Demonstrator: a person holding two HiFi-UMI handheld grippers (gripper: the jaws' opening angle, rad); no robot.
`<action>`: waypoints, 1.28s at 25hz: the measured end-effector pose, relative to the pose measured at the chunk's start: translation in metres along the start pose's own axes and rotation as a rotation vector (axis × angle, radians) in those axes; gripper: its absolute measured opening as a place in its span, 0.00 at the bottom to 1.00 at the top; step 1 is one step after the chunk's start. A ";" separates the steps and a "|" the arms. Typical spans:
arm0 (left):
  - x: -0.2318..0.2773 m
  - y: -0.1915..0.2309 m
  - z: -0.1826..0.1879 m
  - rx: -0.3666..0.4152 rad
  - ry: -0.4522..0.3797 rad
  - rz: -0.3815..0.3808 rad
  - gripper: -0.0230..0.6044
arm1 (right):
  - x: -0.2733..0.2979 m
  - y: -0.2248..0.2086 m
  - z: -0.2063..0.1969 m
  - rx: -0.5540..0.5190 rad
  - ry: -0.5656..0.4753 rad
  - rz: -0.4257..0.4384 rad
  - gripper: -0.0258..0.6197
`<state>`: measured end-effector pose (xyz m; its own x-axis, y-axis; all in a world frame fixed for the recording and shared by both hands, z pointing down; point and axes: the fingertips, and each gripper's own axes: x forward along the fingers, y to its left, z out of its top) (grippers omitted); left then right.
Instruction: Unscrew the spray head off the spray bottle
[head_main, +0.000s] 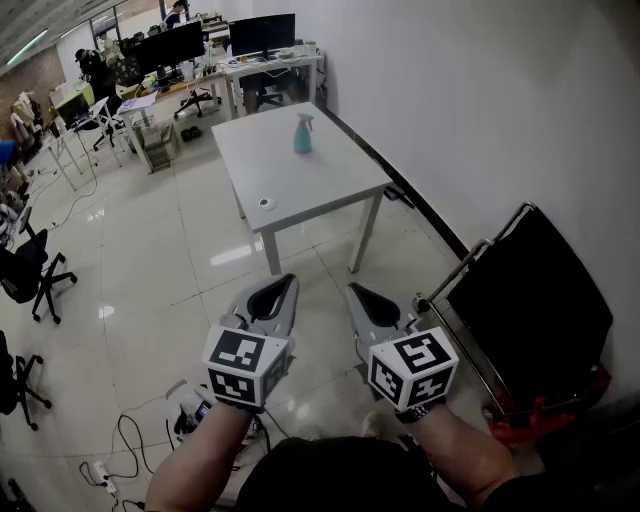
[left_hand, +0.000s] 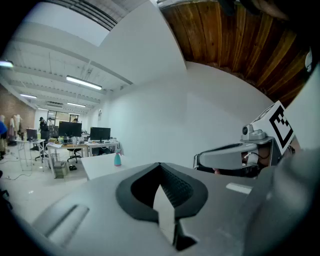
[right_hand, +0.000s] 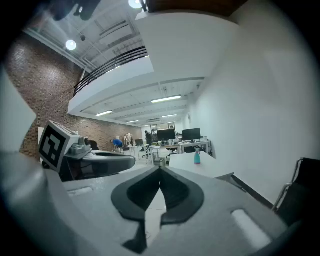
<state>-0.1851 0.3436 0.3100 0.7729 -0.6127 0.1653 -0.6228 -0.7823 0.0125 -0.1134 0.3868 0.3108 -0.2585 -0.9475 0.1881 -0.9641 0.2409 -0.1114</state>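
Note:
A teal spray bottle (head_main: 302, 134) with a pale spray head stands upright on a white table (head_main: 330, 185), well ahead of me. It shows small in the left gripper view (left_hand: 117, 159) and in the right gripper view (right_hand: 197, 157). My left gripper (head_main: 284, 283) and right gripper (head_main: 357, 293) hang side by side over the floor, far short of the table. Both are shut with nothing between the jaws. The right gripper's body (left_hand: 235, 157) shows in the left gripper view.
A small round object (head_main: 266, 203) lies near the table's front edge. A black folded cart (head_main: 530, 300) leans against the wall at right. Cables and a power strip (head_main: 105, 470) lie on the tiled floor at left. Desks, monitors and office chairs (head_main: 35, 275) fill the back.

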 end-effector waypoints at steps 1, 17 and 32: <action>-0.002 -0.002 0.001 0.002 -0.001 -0.002 0.06 | -0.001 0.003 -0.003 0.007 0.005 0.007 0.03; -0.011 -0.019 -0.007 0.008 0.011 -0.052 0.06 | -0.006 0.019 -0.010 0.012 0.018 0.009 0.03; 0.037 -0.004 -0.007 0.004 0.037 -0.024 0.06 | 0.030 -0.018 -0.006 0.030 0.023 0.037 0.03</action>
<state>-0.1552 0.3246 0.3227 0.7827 -0.5889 0.2016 -0.6033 -0.7974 0.0128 -0.1036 0.3555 0.3238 -0.2959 -0.9329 0.2052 -0.9516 0.2692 -0.1483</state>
